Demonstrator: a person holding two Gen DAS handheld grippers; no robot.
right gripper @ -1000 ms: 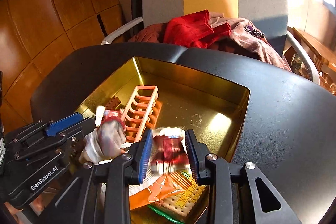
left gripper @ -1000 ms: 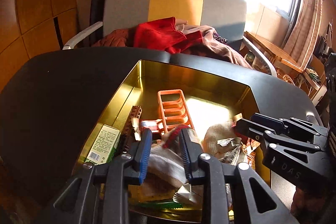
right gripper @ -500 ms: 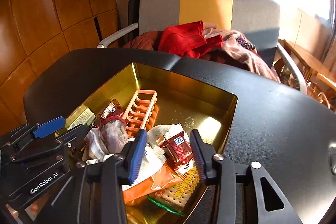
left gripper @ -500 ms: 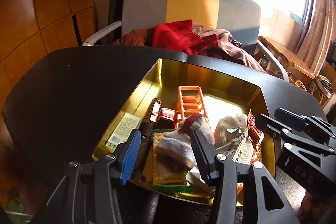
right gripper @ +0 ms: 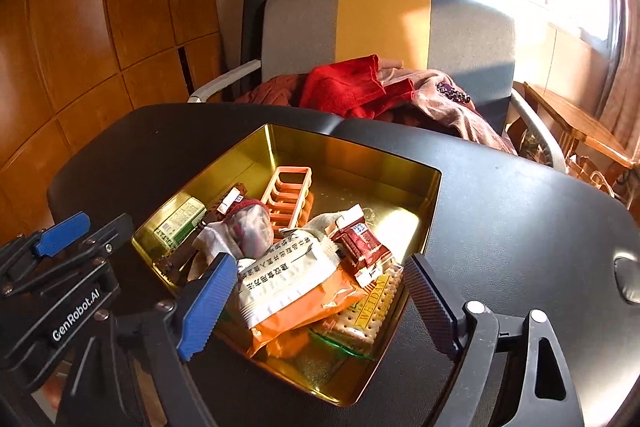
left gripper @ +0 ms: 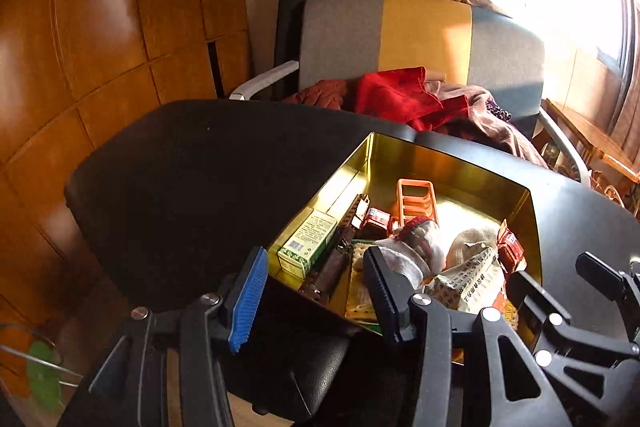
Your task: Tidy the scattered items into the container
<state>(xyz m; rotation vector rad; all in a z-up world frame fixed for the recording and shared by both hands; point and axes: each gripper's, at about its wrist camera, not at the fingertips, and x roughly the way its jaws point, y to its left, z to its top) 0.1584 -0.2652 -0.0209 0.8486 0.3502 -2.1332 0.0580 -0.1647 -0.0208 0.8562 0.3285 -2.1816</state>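
A gold tin (left gripper: pixel 452 163) sits on the black table, holding a rolled grey sock with a red cuff (left gripper: pixel 416 247), a green box (left gripper: pixel 308 241), an orange rack (left gripper: pixel 416 197) and red sachets (left gripper: pixel 378 219). My left gripper (left gripper: pixel 316 295) hangs open over the tin's near corner, nothing between its pads. In the right wrist view my right gripper (right gripper: pixel 318 307) is opening its jaws wide above the tin (right gripper: pixel 360 151). They touch nothing. Below them lie a red sachet (right gripper: pixel 360 243), a white packet (right gripper: pixel 284 267), an orange packet (right gripper: pixel 304 315) and crackers (right gripper: pixel 368 311).
The black table (right gripper: pixel 520 219) spreads bare to the right and far left of the tin. Behind it stands a grey and yellow armchair (right gripper: pixel 384 27) heaped with red and brown clothes (right gripper: pixel 348 87). Wood panelling (left gripper: pixel 80 47) fills the left, and a small wooden table (right gripper: pixel 576 123) stands at the right.
The left gripper let go of the sock and the right let go of the red sachet. Both jaws widened and both grippers drew back and up from the tin.
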